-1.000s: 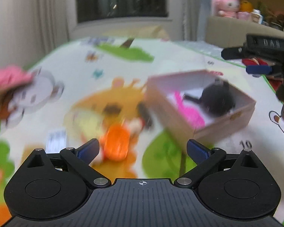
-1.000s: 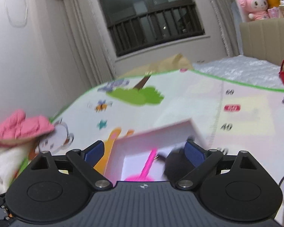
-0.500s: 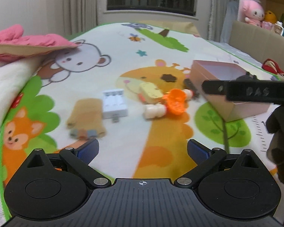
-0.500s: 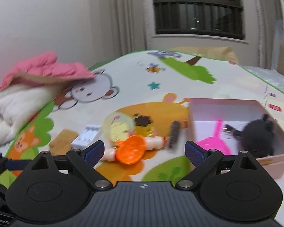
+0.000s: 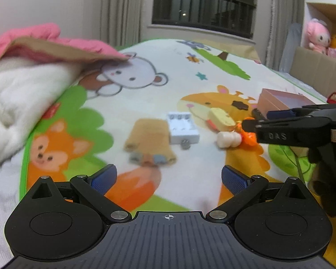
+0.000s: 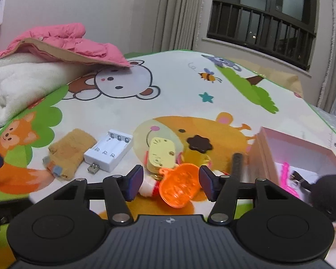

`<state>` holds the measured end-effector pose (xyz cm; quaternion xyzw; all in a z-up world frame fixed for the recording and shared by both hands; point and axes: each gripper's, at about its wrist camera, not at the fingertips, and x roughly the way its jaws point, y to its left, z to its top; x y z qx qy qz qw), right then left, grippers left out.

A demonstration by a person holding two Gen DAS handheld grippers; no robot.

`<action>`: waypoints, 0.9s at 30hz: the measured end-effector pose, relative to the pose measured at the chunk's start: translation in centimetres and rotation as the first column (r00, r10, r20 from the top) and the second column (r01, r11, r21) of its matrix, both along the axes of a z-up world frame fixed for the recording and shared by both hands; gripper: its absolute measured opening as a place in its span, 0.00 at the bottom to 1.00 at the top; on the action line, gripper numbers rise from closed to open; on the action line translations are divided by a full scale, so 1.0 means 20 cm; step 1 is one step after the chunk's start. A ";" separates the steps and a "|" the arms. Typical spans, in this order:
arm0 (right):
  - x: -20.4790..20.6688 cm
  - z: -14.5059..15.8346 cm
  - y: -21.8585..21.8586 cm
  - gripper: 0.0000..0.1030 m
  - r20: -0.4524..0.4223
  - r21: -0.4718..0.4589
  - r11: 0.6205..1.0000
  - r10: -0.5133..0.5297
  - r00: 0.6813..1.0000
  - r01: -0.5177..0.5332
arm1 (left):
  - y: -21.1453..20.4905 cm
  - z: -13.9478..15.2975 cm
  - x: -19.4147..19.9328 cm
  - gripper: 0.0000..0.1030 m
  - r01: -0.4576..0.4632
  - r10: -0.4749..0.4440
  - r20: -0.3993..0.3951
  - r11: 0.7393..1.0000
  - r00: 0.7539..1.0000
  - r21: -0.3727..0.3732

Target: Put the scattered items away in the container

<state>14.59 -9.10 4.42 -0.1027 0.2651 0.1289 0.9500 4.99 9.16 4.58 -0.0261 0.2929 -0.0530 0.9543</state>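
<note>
A pink cardboard box [image 6: 295,148] sits on the cartoon play mat at the right; it also shows in the left wrist view [image 5: 280,100]. Inside lie a pink plastic piece [image 6: 285,174] and a black fuzzy object [image 6: 329,195]. Scattered on the mat are an orange plastic toy [image 6: 179,187], a yellow block [image 6: 160,154], a white battery charger [image 6: 108,149], a tan sock [image 6: 69,152] and a black stick [image 6: 237,163]. My right gripper [image 6: 171,185] is open, its jaws on either side of the orange toy. My left gripper [image 5: 168,178] is open and empty, short of the sock [image 5: 149,141].
A pink jacket [image 6: 62,40] and a white fleece blanket [image 6: 18,83] lie piled at the mat's left edge. A pink plush toy [image 5: 317,34] sits on a shelf at the far right. A window with bars is behind the mat.
Both grippers swung left from the box toward the scattered items. My right gripper came down around the orange toy and its jaws narrowed. The left gripper drew nearer the sock and charger.
</note>
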 end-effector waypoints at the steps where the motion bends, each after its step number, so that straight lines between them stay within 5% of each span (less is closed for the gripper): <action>1: 0.02 -0.01 0.02 0.54 0.002 -0.006 1.000 0.003 1.000 -0.003 | 0.01 -0.01 0.00 0.99 -0.003 0.003 -0.008 1.000 1.000 -0.006; 9: 0.35 -0.11 0.19 0.54 -0.087 -0.078 0.997 -0.028 0.996 0.021 | 0.06 -0.04 -0.03 0.99 0.002 -0.002 -0.013 1.000 1.000 -0.027; 12: 0.38 -0.14 0.20 0.41 -0.124 -0.080 0.997 -0.008 0.992 -0.002 | 0.08 -0.03 -0.04 0.99 0.009 -0.009 0.003 1.000 1.000 -0.017; 21: -0.16 0.03 0.04 0.41 -0.060 0.002 0.991 0.134 0.989 -0.134 | 0.09 0.00 0.06 0.99 -0.024 0.023 0.015 0.999 1.000 0.028; 27: -0.48 0.01 -0.17 0.41 -0.079 0.023 0.992 0.123 0.989 -0.122 | -0.01 0.01 0.09 0.99 0.030 -0.030 0.007 0.999 1.000 0.026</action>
